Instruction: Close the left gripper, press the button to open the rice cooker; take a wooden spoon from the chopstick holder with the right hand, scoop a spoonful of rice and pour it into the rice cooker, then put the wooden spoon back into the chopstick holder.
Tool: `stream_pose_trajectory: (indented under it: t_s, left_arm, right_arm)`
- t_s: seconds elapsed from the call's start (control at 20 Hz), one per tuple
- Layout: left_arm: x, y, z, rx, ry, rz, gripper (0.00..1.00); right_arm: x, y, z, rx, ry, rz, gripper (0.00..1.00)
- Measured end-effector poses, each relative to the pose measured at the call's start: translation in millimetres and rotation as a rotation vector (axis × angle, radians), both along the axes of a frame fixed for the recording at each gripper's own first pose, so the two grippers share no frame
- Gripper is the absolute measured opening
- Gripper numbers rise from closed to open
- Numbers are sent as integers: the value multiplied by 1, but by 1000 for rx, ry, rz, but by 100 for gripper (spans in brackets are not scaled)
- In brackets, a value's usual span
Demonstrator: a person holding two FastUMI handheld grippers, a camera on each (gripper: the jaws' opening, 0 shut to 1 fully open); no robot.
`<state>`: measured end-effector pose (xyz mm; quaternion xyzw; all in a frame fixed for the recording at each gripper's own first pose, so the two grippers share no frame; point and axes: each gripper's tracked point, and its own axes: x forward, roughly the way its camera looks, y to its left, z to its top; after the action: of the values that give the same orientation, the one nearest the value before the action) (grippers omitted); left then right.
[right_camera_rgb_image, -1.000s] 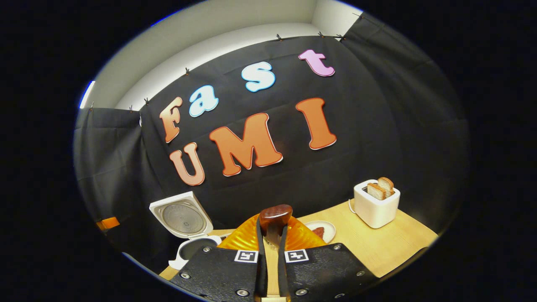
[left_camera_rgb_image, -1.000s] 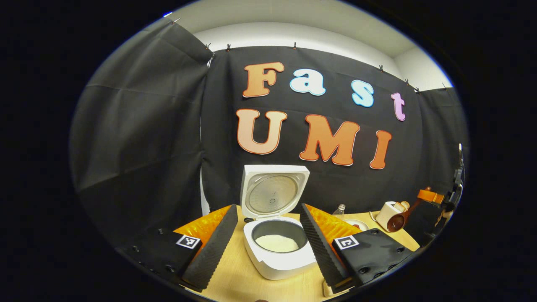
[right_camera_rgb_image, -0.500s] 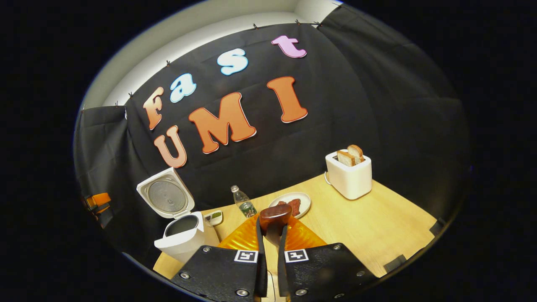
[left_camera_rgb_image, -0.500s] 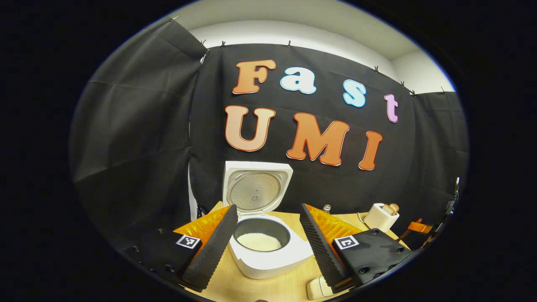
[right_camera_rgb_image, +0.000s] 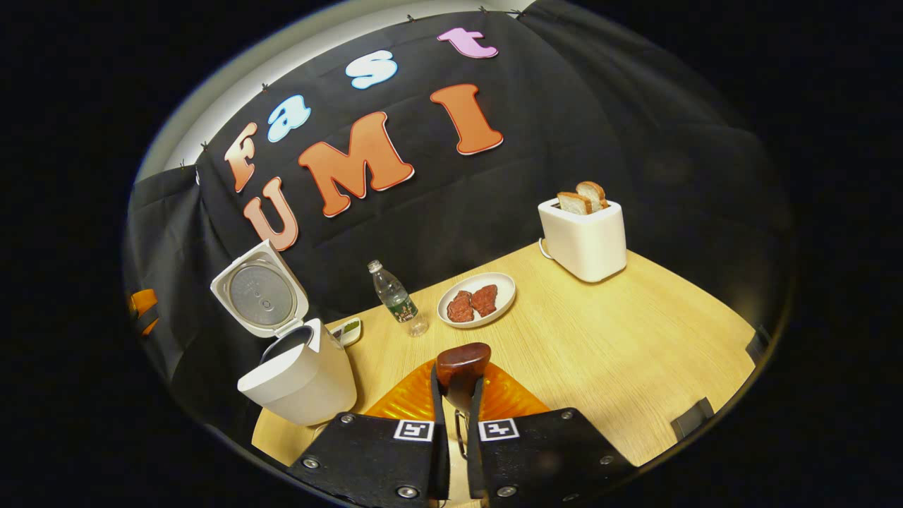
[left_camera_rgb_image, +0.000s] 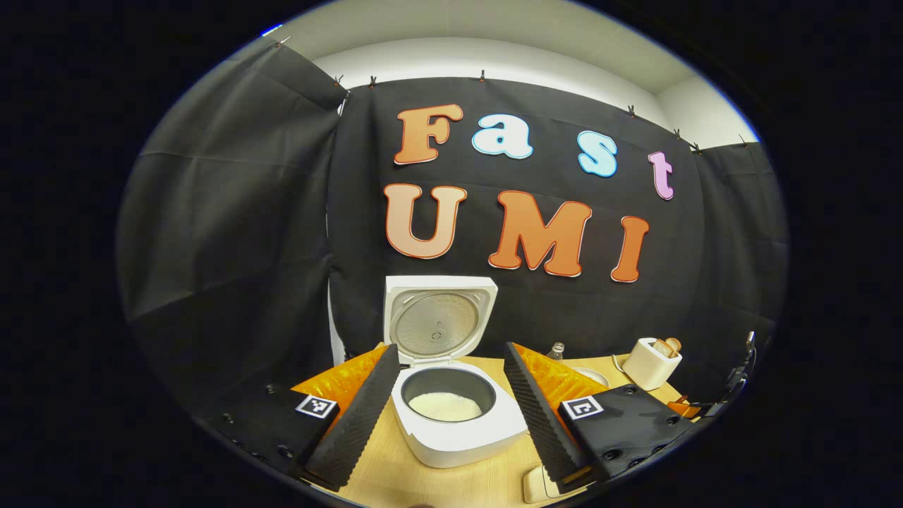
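Left gripper view: on the pale wooden table (left_camera_rgb_image: 395,473), the white rice cooker (left_camera_rgb_image: 455,423) is standing lid-up, white rice (left_camera_rgb_image: 444,406) lying inside; the left gripper (left_camera_rgb_image: 451,416) is hanging spread, holding nothing.

Right gripper view: the right gripper (right_camera_rgb_image: 457,423) is pinching the dark brown wooden spoon (right_camera_rgb_image: 462,365); judging by this, only returning it is remaining.

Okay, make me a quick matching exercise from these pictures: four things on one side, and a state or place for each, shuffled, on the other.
Things:
1. rice cooker
2. wooden spoon
3. toaster
4. left gripper

States:
A. bread slices sticking out of the top
B. lid up, rice inside
C. fingers spread apart
D. clamped in the right gripper

Pairs: 1-B, 2-D, 3-A, 4-C
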<state>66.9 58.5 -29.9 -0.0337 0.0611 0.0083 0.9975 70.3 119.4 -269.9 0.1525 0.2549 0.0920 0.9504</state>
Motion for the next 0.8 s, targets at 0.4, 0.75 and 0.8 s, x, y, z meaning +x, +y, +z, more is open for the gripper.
stream_pose_trajectory:
  t_s: [0.4,0.75,0.8]
  left_arm:
    - [7,1,3,2,6,-4,100]
    - [43,-5,24,25,-19,-9,100]
    - [52,-5,30,27,-30,-12,100]
  right_arm:
    - [0,-17,-11,30,12,-16,21]
    - [-12,-60,-6,-105,26,-117,95]
    - [-14,-66,-2,-137,19,-124,95]
